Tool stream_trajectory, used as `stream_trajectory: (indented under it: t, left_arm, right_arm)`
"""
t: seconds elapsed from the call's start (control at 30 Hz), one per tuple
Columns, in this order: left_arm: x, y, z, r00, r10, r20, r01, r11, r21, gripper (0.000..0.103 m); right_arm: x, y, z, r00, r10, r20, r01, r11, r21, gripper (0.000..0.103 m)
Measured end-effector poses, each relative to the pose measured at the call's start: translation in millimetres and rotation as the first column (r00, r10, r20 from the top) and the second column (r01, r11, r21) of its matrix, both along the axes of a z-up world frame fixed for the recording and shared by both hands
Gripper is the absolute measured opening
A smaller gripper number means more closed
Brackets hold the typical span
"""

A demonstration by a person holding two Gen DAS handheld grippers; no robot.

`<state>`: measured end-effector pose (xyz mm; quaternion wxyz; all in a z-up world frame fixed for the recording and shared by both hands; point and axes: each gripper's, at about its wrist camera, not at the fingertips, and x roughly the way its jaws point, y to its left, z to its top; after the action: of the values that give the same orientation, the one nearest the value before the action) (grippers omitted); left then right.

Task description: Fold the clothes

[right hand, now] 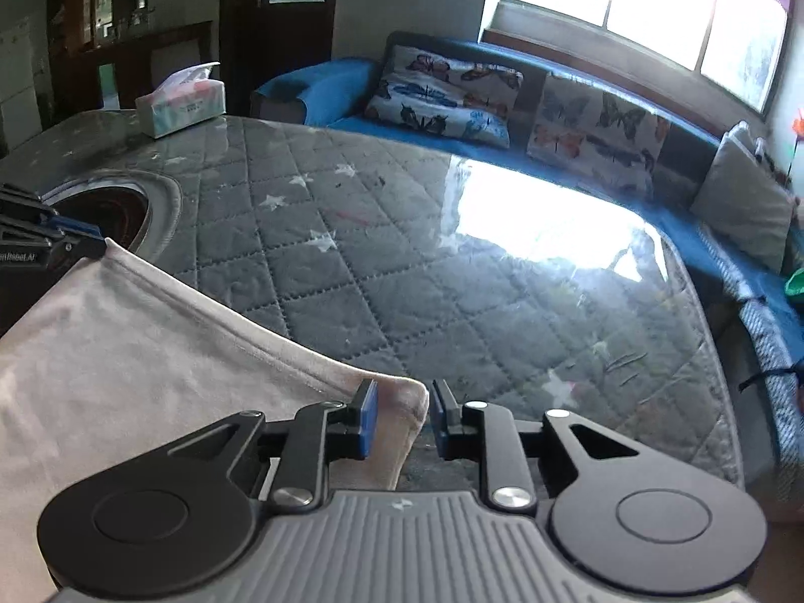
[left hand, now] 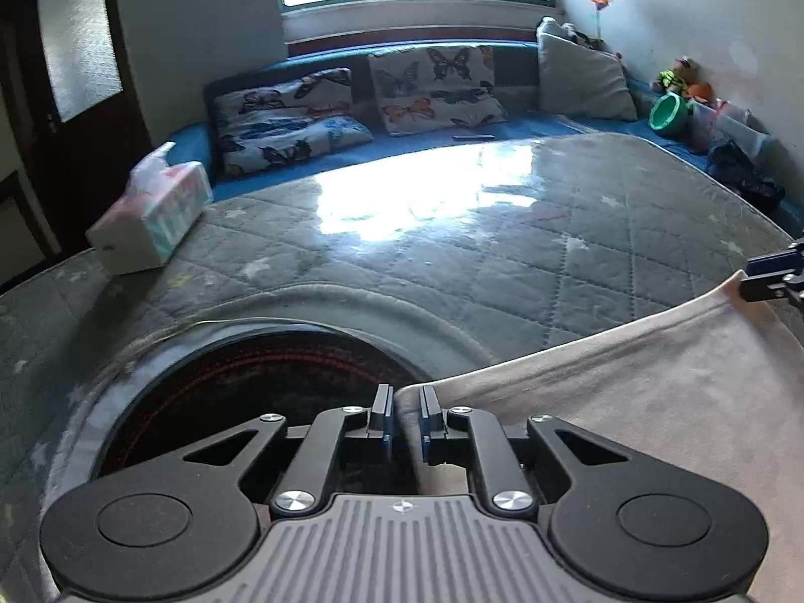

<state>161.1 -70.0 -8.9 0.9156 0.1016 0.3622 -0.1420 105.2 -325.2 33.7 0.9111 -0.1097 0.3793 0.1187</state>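
A pale grey-white garment (left hand: 653, 402) hangs stretched between the two grippers above a table covered by a grey quilted star-print cloth (left hand: 452, 261). My left gripper (left hand: 404, 417) is shut on one hemmed corner of the garment. In the right wrist view the garment (right hand: 125, 352) spreads to the left. My right gripper (right hand: 402, 419) has its jaws narrowly apart with the other corner (right hand: 402, 402) between them; the cloth looks pinched against the left pad. Each gripper shows in the other's view: the right one (left hand: 774, 276) and the left one (right hand: 45, 246).
A tissue box (left hand: 151, 216) stands on the table's far left. A round dark opening (left hand: 261, 392) shows in the table cover near the left gripper. Behind the table is a blue sofa (left hand: 553, 125) with butterfly cushions (left hand: 432, 85). A dark door (left hand: 75, 75) is at the left.
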Motion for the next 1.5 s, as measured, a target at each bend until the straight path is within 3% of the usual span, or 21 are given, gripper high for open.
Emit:
stream_trajectory:
  t: [0.13,0.37,0.63,0.77,0.97,1.03,1.2,1.27,1.5]
  left_arm:
    - [-18,22,7,0.998,0.058,0.0,-0.058,0.998,-0.016,0.016]
    - [-71,73,15,0.982,0.188,0.034,-0.187,0.982,-0.018,0.042]
    - [-124,130,10,0.937,0.341,0.079,-0.343,0.939,0.009,0.048]
    - [-129,145,-2,0.915,0.397,0.068,-0.4,0.916,0.031,0.052]
    - [-126,158,-11,0.897,0.438,0.053,-0.439,0.899,-0.007,0.051]
    - [-126,158,-11,0.896,0.441,0.058,-0.441,0.897,-0.015,0.05]
    - [-133,160,-9,0.9,0.431,0.068,-0.428,0.902,-0.053,0.016]
    - [-136,162,-7,0.897,0.437,0.062,-0.432,0.898,-0.081,0.009]
    - [-172,177,15,0.858,0.506,0.087,-0.494,0.86,-0.13,0.008]
  right_arm:
    - [-21,8,11,0.998,0.058,0.0,-0.058,0.998,0.034,0.029]
    - [-78,37,10,0.982,0.188,-0.035,-0.185,0.98,0.067,0.037]
    - [-130,53,1,0.973,0.23,-0.033,-0.229,0.973,0.043,0.042]
    - [-147,54,5,0.973,0.23,-0.021,-0.228,0.971,0.074,0.045]
    - [-169,55,9,0.976,0.219,-0.015,-0.217,0.972,0.085,0.049]
    - [-175,55,10,0.977,0.214,-0.012,-0.213,0.973,0.088,0.05]
    - [-186,54,10,0.982,0.188,-0.007,-0.186,0.976,0.113,0.053]
    - [-189,54,10,0.984,0.18,-0.005,-0.178,0.977,0.121,0.053]
    - [-198,66,14,0.973,0.231,0.006,-0.229,0.964,0.137,0.054]
